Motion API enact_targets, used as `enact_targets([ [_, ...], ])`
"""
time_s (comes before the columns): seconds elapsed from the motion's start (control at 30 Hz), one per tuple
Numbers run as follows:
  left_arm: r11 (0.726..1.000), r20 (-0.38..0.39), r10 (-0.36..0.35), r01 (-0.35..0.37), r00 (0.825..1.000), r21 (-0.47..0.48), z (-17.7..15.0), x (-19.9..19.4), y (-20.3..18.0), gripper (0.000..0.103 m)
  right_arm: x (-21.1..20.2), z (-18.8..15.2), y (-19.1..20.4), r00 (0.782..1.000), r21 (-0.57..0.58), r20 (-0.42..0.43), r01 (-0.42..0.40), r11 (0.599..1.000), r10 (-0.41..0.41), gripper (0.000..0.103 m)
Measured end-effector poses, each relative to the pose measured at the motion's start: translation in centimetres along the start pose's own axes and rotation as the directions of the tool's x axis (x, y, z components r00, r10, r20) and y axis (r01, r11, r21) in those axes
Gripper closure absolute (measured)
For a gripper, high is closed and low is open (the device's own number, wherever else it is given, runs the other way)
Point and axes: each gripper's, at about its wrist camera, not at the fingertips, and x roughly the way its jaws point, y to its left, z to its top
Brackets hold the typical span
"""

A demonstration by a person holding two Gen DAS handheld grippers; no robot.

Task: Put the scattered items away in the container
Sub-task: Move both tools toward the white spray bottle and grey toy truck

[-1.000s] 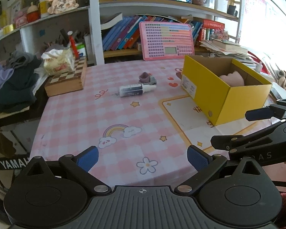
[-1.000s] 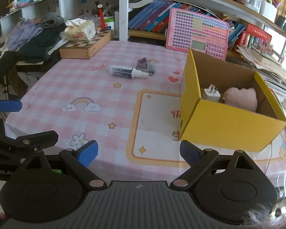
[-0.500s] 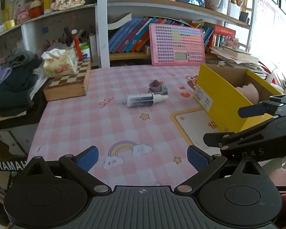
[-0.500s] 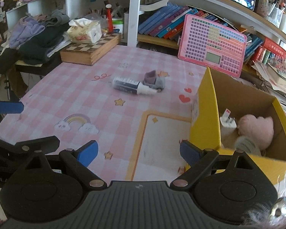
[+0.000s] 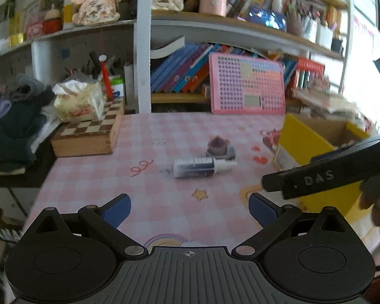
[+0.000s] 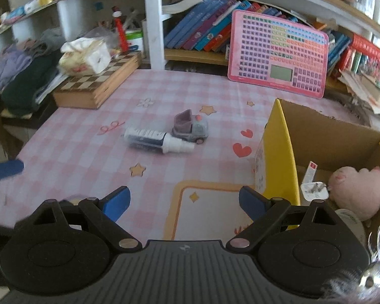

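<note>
Two hand-held black grippers with blue finger pads hover over a pink checked tablecloth point(image 6: 71, 136), both with fingers spread wide and nothing between them. Ahead of the left gripper point(image 5: 190, 206), a white and dark blue tube with a white cap point(image 5: 202, 167) lies on its side, a small grey and mauve toy truck point(image 5: 219, 147) just behind it and touching or nearly so. The same pair lies ahead of the right gripper point(image 6: 184, 200), slightly to its left. To that gripper's right stands an open yellow cardboard box point(image 6: 278, 152) holding a pink plush toy point(image 6: 356, 190) and a white plug adapter point(image 6: 312, 190). Further ahead, a pink keyboard-style learning pad point(image 6: 278, 53) leans against a bookshelf, and a wooden chessboard box point(image 6: 98, 83) lies far left
</note>
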Motion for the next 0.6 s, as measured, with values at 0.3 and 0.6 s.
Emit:
enact_targets([
  [0.3, 1.0, -0.183, -0.017, 0.021, 0.983, 0.02, 1.3, 6.0, 0.7, 0.002, 4.2, 3.5, -1.1, 0.999, 0.078, -0.012, -0.04, 0.996, 0.041, 0.01],
  [0.6, 0.989, -0.198, -0.026, 0.053, 0.98, 0.136, 2.8, 11.4, -0.1, 0.002, 8.2, 7.0, -1.7, 0.997, 0.072, -0.044, -0.055, 0.996, 0.058, 0.01],
])
